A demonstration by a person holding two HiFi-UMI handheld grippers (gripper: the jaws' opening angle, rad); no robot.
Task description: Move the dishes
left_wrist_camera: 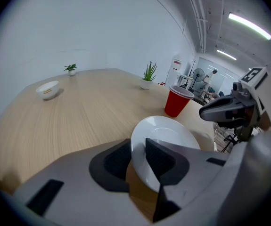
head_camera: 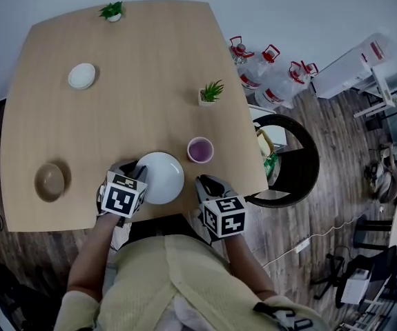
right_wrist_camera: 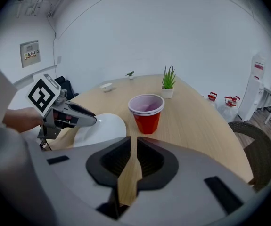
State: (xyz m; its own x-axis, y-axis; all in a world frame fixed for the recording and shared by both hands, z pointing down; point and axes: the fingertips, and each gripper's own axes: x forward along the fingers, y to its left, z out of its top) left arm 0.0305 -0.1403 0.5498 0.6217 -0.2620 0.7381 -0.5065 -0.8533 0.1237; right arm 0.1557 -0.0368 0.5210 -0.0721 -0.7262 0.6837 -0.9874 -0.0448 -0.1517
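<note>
As far as can be judged from the table, stands near the very start of moving the dishes. Pinches the near rim of the white plate (left_wrist_camera: 166,133) with the left gripper (left_wrist_camera: 137,147), one pad pressed on each face of the rim. Has the plate at the near edge of the table (head_camera: 136,109), between the two grippers, either tipped up a little or resting on the wood; cannot tell which.

Carries nothing in the right gripper (right_wrist_camera: 131,147), jaws drawn almost together with only bare wood showing through the thin slit. Hovers just right of the plate, near the red cup (head_camera: 200,149).

Leaves untouched the tan bowl (head_camera: 50,181) at the near left corner, well apart from the plate, and the small white bowl (head_camera: 81,76) far off on the left side. Also leaves two potted plants (head_camera: 211,92), probably no part of the job.

Shows no stack, rack or marked spot, so gives no clue to the plate's destination. Amounts, by this reading, to one dish in hand and none visibly delivered. Still to do: set the plate down at its proper place, then fetch both bowls and perhaps the cup.
</note>
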